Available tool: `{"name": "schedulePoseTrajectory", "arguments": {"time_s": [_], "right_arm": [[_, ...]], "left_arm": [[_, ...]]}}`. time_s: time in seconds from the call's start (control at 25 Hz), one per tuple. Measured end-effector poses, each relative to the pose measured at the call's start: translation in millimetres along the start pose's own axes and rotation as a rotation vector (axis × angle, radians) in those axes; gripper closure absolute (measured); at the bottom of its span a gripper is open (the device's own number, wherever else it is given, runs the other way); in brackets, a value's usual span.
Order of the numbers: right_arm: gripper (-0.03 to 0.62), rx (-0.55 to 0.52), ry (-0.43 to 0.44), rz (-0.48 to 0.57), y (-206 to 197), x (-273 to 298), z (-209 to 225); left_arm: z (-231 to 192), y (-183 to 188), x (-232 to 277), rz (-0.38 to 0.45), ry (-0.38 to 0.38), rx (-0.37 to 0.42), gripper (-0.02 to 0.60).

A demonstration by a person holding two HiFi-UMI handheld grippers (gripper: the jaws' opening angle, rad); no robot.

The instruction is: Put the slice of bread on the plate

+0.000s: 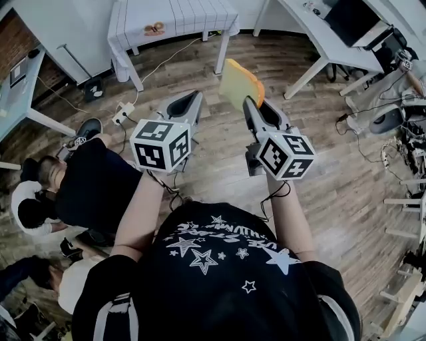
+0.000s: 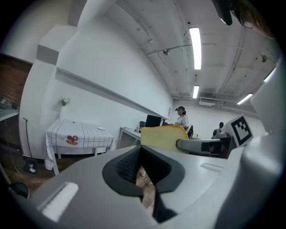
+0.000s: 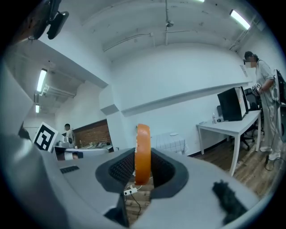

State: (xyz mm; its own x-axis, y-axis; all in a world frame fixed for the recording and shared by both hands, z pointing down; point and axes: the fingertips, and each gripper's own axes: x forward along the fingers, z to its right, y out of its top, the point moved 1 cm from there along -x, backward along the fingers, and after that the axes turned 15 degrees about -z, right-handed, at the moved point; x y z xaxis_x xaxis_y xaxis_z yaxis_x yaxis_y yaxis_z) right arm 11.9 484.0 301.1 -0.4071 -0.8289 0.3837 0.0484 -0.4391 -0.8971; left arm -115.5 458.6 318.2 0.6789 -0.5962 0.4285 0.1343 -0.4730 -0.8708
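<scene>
bread slice (image 3: 143,142) upright, clamped btwn R tongs (image 3: 142,173), L tongs (image 2: 144,173) apart, empty

Left forearm (image 1: 136,210) and right forearm (image 1: 291,216) extend forward side by side, both grippers tipped slightly below level; left gripper (image 1: 188,101) jaws stand a narrow gap apart, nothing between, while right gripper (image 1: 256,105) jaws clamp the bread slice (image 1: 238,83) edge-on.

Right gripper (image 1: 251,105) clamps the slice of bread (image 1: 238,83) upright, orange crust to the right, above the wooden floor (image 1: 319,166). Left gripper (image 1: 188,101) is alongside, holding nothing. The checked-cloth table (image 1: 180,14) stands well ahead.
</scene>
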Motion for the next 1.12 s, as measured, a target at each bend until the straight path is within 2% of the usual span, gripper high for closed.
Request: {"name": "schedulePoseTrajectory", "arguments": {"time_s": [0.16,0.32,0.52,0.84,0.96,1.12], "right_arm": [[0.496,0.009,-0.014,-0.010,-3,16,-10],[0.496,0.031,-0.037,-0.026,-8,28,-18],[0.496,0.026,-0.079,-0.023,-2,36,-9],[0.496,0.072,-0.081,-0.021,11,88,49],[0.496,0.082,-0.063,0.000,32,117,82],[0.496,0.070,-0.053,0.021,72,152,136]], "left_arm": [[-18,-12,-3,-0.025,-0.023,-0.034,0.574],[-32,-25,-11,-0.034,-0.056,-0.036,0.574],[-52,-32,-8,-0.037,-0.078,-0.047,0.572],[-79,-8,36,-0.027,-0.046,-0.040,0.572],[-92,15,71,-0.020,-0.027,-0.025,0.572],[-106,51,129,-0.030,-0.043,-0.030,0.572]]}}
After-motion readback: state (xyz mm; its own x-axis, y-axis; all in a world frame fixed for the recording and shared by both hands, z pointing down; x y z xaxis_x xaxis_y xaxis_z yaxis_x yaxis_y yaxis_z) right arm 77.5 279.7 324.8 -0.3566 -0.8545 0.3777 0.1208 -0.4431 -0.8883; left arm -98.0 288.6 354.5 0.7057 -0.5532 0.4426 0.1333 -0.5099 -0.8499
